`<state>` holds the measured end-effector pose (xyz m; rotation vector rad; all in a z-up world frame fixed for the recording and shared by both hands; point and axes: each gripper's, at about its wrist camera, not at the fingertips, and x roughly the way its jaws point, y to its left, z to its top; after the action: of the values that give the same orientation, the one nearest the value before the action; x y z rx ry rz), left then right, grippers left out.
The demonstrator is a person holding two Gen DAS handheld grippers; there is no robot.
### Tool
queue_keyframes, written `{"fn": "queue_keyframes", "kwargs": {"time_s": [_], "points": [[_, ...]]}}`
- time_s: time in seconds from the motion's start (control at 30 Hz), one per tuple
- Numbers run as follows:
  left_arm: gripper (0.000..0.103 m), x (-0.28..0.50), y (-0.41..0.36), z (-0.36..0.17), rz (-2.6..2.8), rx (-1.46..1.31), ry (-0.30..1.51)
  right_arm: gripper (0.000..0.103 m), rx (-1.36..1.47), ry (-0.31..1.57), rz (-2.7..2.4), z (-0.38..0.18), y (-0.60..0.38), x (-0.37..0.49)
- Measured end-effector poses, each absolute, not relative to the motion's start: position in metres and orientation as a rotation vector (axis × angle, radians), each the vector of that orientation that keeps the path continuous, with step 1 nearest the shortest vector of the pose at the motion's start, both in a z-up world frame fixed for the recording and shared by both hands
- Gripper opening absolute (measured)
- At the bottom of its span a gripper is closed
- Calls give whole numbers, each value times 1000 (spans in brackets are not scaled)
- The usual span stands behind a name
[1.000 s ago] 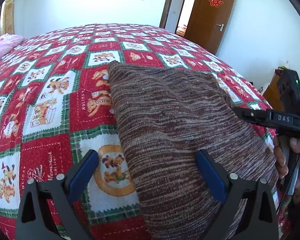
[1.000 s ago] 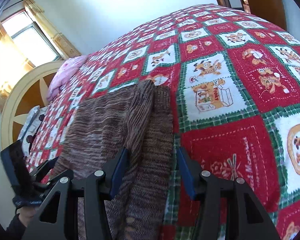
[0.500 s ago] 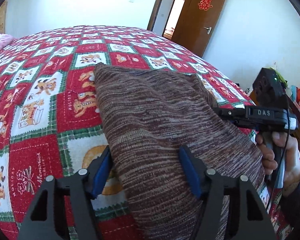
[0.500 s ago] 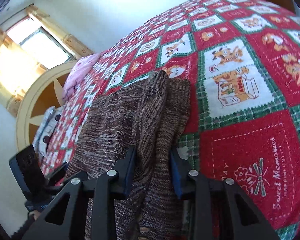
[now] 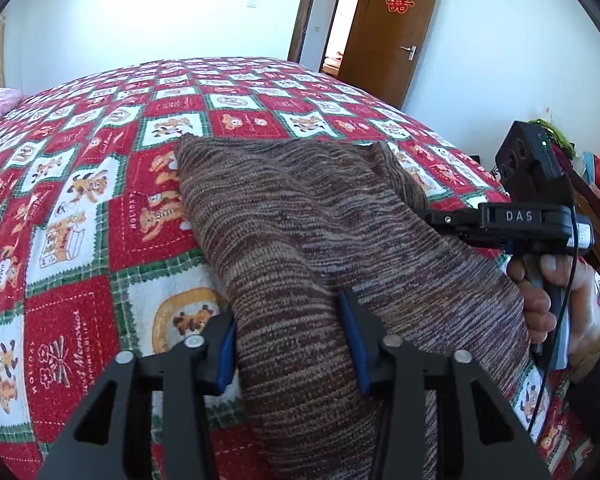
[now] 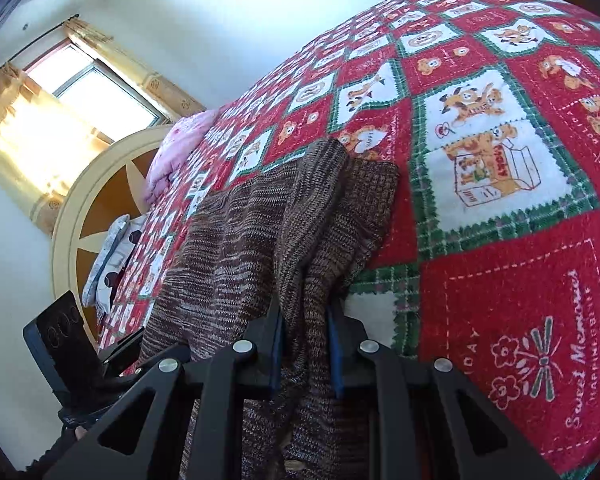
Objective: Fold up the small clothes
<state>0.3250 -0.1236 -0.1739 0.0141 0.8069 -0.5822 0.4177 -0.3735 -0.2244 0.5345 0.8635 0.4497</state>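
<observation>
A red, white and green patchwork blanket (image 5: 112, 208) printed with cartoon bears covers the whole bed and fills most of both views. Behind it stand white walls, with a brown wooden door (image 5: 392, 36) bearing a red paper ornament at the far right in the left wrist view, and a sunlit window (image 6: 96, 88) with yellow curtains beyond a round cream-and-brown headboard (image 6: 96, 208) at the left in the right wrist view. A pink pillow (image 6: 176, 152) lies at the head of the bed, just beside the headboard. The brown striped knit garment (image 5: 308, 240) is spread flat on the near part of the blanket, its far edge reaching toward the middle of the bed and its near edge hanging at the bed's near side. The left gripper (image 5: 290, 344) has the garment's near left portion between its blue pads, and its jaws are closing, with the cloth bunched up between them. The right gripper (image 6: 306, 354) is closing on the garment's near right edge, where a raised fold of knit is squeezed between its pads. In the left wrist view the right gripper's black body, marked DAS, shows at the right over the cloth, held by a hand (image 5: 556, 304) in a dark sleeve.
</observation>
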Motion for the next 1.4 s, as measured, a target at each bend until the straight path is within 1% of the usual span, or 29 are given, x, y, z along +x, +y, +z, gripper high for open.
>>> {"fn": "queue_keyframes", "kwargs": {"time_s": [0.13, 0.23, 0.33, 0.63, 0.97, 1.4], "points": [[33, 320, -121, -169, -553, -7, 812, 19, 498, 829, 462, -217, -368, 411], [29, 315, -121, -165, -540, -4, 803, 18, 509, 813, 476, -214, -369, 408], [28, 307, -118, -157, -537, 11, 793, 18, 501, 790, 493, -208, -364, 402], [27, 282, -92, -146, -524, 20, 771, 18, 424, 779, 527, -198, -325, 374], [26, 247, -42, -138, -502, -10, 762, 18, 379, 795, 581, -195, -276, 350], [25, 213, 34, -116, -405, -45, 708, 17, 315, 791, 731, -169, -164, 335]]}}
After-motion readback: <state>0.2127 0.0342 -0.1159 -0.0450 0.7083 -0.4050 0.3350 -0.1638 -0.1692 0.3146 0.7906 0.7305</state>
